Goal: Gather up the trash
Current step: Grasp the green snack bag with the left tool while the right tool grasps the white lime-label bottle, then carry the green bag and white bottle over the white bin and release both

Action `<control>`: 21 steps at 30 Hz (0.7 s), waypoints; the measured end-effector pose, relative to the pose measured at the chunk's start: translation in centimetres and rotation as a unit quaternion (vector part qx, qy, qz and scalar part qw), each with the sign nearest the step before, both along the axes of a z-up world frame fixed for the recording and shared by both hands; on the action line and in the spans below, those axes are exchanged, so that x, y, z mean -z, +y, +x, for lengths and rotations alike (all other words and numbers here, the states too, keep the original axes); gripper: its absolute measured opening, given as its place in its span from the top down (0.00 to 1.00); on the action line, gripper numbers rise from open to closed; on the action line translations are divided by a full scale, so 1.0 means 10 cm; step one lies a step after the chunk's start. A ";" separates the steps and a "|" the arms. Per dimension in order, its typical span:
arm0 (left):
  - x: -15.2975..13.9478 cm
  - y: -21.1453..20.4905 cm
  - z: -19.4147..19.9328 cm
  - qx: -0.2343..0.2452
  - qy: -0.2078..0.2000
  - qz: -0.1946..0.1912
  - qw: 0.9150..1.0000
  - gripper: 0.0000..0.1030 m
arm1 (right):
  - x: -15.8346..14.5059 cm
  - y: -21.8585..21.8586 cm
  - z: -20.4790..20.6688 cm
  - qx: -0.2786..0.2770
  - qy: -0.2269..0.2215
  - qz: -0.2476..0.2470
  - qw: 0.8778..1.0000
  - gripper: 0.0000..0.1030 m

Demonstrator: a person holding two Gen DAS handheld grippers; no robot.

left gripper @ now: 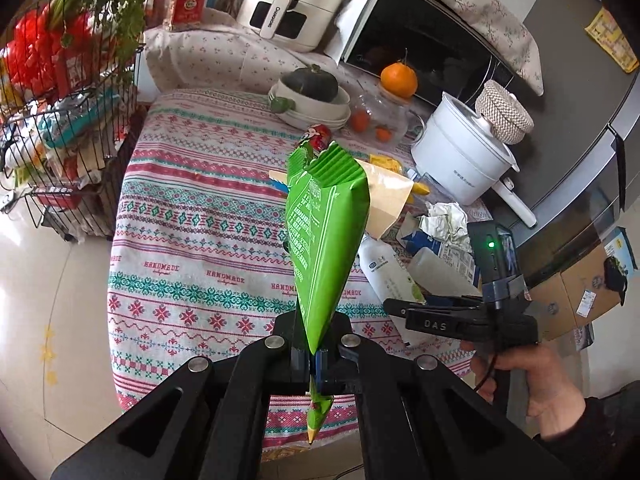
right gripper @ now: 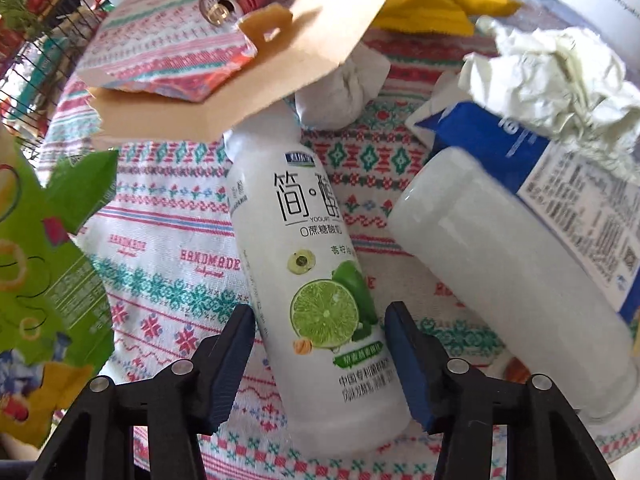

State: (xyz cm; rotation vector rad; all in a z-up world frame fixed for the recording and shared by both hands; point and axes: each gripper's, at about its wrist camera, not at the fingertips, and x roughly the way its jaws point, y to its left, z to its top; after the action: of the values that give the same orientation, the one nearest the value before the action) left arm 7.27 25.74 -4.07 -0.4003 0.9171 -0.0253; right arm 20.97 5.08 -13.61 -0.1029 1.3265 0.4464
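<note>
The left gripper (left gripper: 316,360) pinched a green snack bag (left gripper: 324,232), the right gripper (right gripper: 320,356) stood open around a yogurt bottle (right gripper: 316,280), and much trash waited on the tabletop (left gripper: 192,240).

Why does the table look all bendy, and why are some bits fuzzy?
Left wrist view: the fisheye lens curves the tablecloth and leaves dark corners; the green snack bag stays sharp. Right wrist view: the yogurt bottle is crisp, but the cardboard piece and crumpled paper near the top look soft and washed out by bright light.
</note>
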 end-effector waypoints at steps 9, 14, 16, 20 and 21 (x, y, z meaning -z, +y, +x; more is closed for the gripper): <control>-0.07 -0.06 -0.04 0.000 -0.015 0.002 1.000 1.00 | 0.15 0.25 -0.16 -0.024 -0.011 -0.046 0.999 0.49; -0.13 -0.06 -0.09 0.000 -0.023 0.005 1.000 1.00 | -0.12 0.16 -0.36 -0.014 -0.030 -0.011 0.999 0.50; -0.16 -0.08 -0.10 0.003 -0.027 0.002 1.000 1.00 | -0.26 0.05 -0.46 -0.007 -0.032 0.004 0.999 0.50; -0.27 -0.19 -0.16 0.022 -0.045 0.003 0.999 1.00 | -0.55 -0.27 -0.72 0.001 -0.047 0.053 0.998 0.50; -0.30 -0.23 -0.18 0.027 -0.050 0.006 0.998 1.00 | -0.58 -0.34 -0.77 0.003 -0.049 0.061 0.997 0.50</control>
State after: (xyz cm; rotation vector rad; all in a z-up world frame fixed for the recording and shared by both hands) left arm 5.46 23.43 -1.04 -0.3602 0.8296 -0.0883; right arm 13.25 1.67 -7.85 -0.0201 1.2009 0.5102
